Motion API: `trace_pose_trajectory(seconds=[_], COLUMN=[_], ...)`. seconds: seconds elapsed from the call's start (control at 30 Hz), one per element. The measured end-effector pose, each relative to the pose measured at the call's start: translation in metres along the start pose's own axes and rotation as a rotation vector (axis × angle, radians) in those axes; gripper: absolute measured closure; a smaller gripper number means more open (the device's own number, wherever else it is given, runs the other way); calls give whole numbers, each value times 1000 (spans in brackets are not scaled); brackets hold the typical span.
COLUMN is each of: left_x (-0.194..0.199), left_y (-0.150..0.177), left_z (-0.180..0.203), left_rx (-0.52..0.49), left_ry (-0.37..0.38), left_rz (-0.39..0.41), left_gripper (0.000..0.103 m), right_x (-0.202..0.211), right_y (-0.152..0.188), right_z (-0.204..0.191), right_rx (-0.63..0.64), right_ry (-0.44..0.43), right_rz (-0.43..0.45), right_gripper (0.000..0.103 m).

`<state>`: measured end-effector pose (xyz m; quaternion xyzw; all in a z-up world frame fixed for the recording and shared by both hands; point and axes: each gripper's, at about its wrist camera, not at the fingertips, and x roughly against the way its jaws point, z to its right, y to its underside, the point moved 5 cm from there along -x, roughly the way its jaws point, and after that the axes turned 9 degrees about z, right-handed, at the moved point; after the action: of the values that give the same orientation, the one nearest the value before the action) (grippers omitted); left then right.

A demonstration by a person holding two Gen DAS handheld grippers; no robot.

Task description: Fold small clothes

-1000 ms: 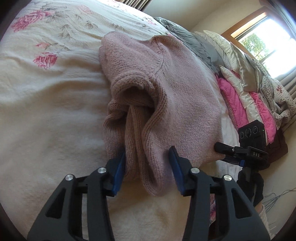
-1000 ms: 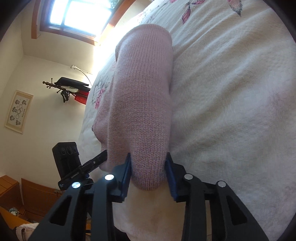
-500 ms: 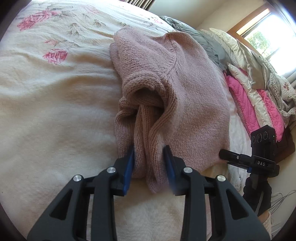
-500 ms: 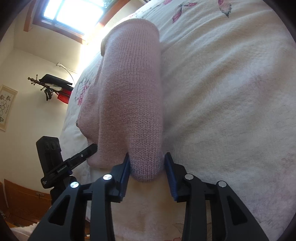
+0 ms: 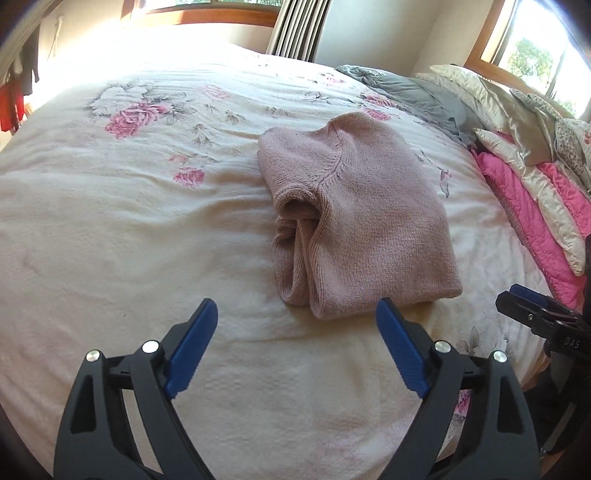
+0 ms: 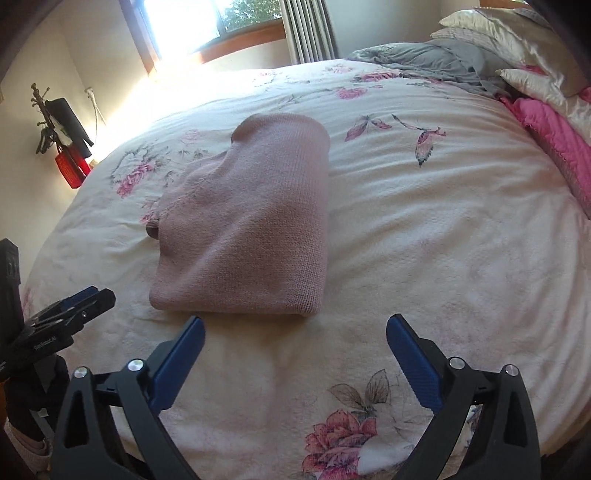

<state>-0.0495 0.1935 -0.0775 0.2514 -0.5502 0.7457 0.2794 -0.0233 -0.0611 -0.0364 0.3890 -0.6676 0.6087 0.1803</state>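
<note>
A pink knitted sweater [image 5: 354, 218] lies folded into a compact rectangle on the cream floral bedspread [image 5: 129, 229]. In the right wrist view the same sweater [image 6: 255, 225] shows its smooth folded face, with a sleeve cuff poking out at its left side. My left gripper [image 5: 297, 314] is open just short of the sweater's near edge, nothing between its blue pads. My right gripper [image 6: 295, 328] is also open, a little back from the sweater's near fold and touching nothing. The right gripper's tip [image 5: 532, 310] shows at the right edge of the left wrist view.
Pillows and a pink quilt [image 5: 532, 192] are piled along the right side of the bed, with a grey garment [image 6: 424, 59] near them. Windows [image 6: 207, 22] stand behind the bed. A coat stand with dark and red items [image 6: 66, 144] is at the left wall.
Both grippers have let go of the sweater, opened wide and drawn back from it. The sweater now lies flat and folded on the bed.
</note>
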Motion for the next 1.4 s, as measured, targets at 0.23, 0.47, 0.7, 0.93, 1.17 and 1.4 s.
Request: trace_pose_trajectory(seconds=[0.23, 0.47, 0.7, 0.93, 1.17, 1.4], left_x=[40, 64, 72, 76, 77, 72], left_y=[4, 8, 11, 13, 13, 14], left_z=[6, 15, 19, 22, 23, 23], left_rx=[-31, -63, -83, -92, -110, -113], left_ry=[-54, -81, -120, -129, -148, -153], left_rz=[37, 49, 67, 82, 90, 82], left_gripper=[14, 13, 13, 13, 13, 13], right_x=[32, 56, 69, 76, 74, 70], right_y=[3, 11, 13, 14, 17, 17], right_z=[-13, -21, -22, -23, -30, -31], right_rx=[8, 13, 73, 48, 83, 79], right_ry=[67, 144, 299, 300, 317, 296], right_rz=[19, 50, 78, 83, 75, 65], right_gripper=[4, 4, 4, 4, 4, 4])
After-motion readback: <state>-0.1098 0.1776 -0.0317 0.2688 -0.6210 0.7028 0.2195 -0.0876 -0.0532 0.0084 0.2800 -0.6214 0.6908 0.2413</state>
